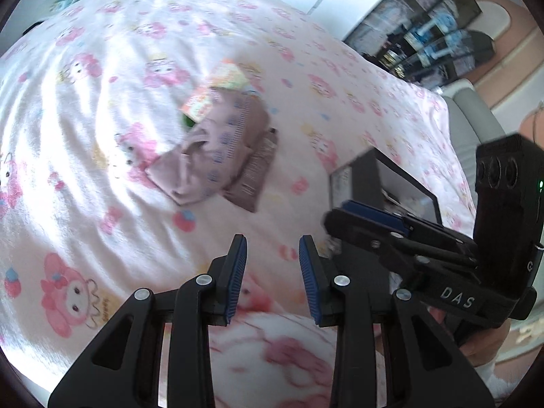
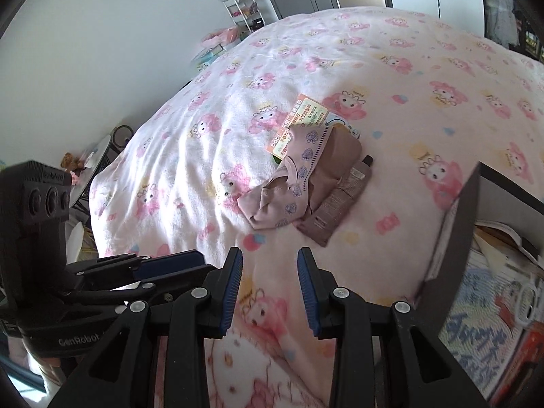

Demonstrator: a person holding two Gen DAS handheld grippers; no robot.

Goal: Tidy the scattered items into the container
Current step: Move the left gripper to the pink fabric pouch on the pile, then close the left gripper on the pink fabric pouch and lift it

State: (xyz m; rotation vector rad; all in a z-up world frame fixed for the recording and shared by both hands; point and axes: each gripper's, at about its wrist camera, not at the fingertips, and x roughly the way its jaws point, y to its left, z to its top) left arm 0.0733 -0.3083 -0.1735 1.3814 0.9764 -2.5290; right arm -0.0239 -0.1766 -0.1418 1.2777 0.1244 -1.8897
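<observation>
A small pile lies on the pink cartoon-print blanket (image 2: 391, 68): a mauve folded cloth (image 2: 289, 187) with purple shell prints, a brown tube (image 2: 340, 200) at its right side, and an orange-and-green packet (image 2: 302, 115) behind it. The pile also shows in the left wrist view: cloth (image 1: 210, 156), tube (image 1: 258, 173), packet (image 1: 224, 78). A black container (image 2: 455, 238) stands at the right with items inside; in the left wrist view it (image 1: 360, 176) is behind the right gripper. My left gripper (image 1: 272, 265) and right gripper (image 2: 270, 268) are both open and empty, short of the pile.
The bed's left edge drops to a floor with a small round table (image 2: 98, 156) and a teddy bear. A wire shelf (image 2: 241, 0) and a wardrobe stand beyond the bed. In the left wrist view, dark shelves (image 1: 425, 34) are at the upper right.
</observation>
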